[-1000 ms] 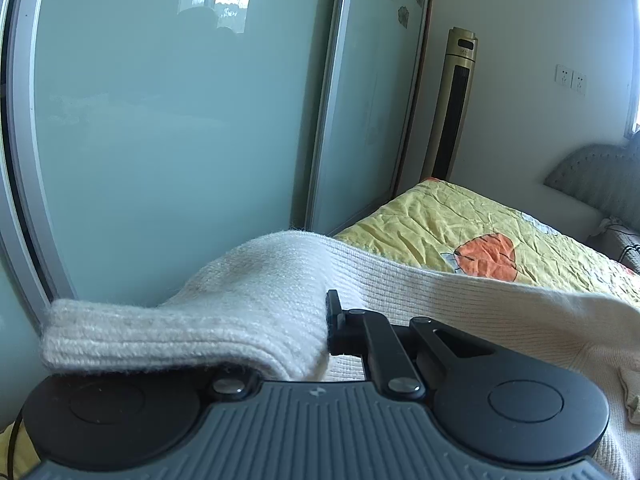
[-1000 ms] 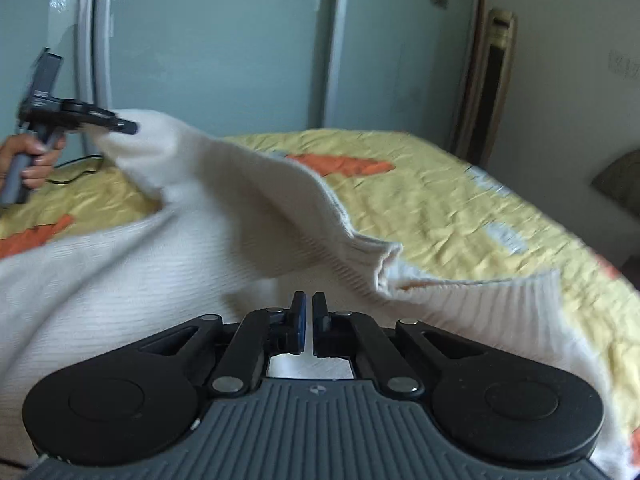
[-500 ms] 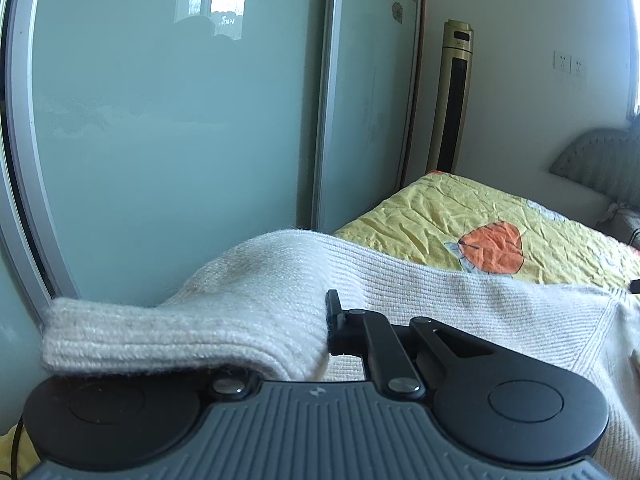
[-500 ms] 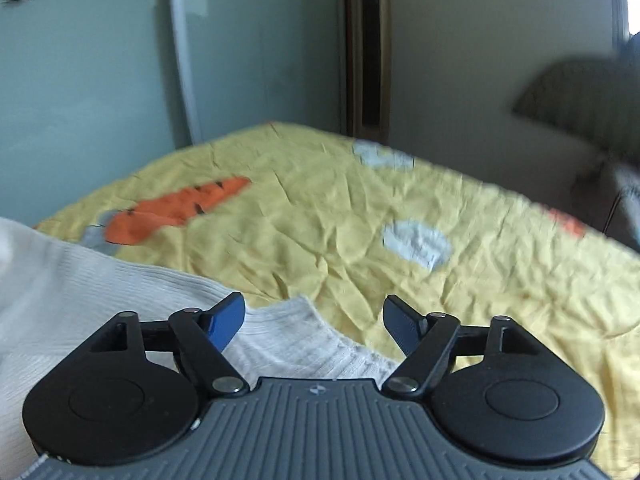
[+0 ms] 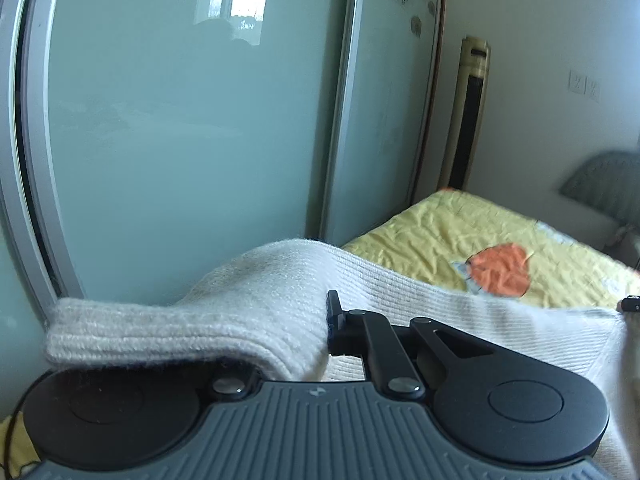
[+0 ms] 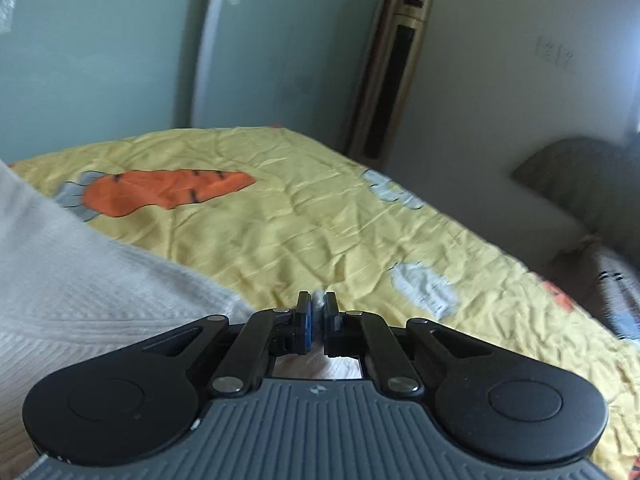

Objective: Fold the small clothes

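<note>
A cream knitted sweater (image 5: pixel 280 304) lies on the yellow bedspread (image 5: pixel 460 236). My left gripper (image 5: pixel 326 314) is shut on a thick ribbed fold of it, lifted off the bed; the cloth drapes over and hides the left finger. In the right wrist view the sweater (image 6: pixel 100 280) spreads at the lower left. My right gripper (image 6: pixel 317 312) is shut low over the sweater's edge, with a thin sliver of pale cloth between its blue pads. A small dark part at the far right of the left wrist view may be the right gripper's tip (image 5: pixel 630 303).
Sliding glass wardrobe doors (image 5: pixel 180 140) stand close on the left. A tall gold-coloured tower unit (image 6: pixel 396 80) stands in the corner. A grey headboard (image 6: pixel 592 184) and a pillow (image 6: pixel 608 284) are at the right. An orange carrot print (image 6: pixel 160 192) marks the bedspread.
The right gripper swung right along the sweater's edge, opened wide over the hem, then sank and shut on it. The left gripper kept its hold, almost still.
</note>
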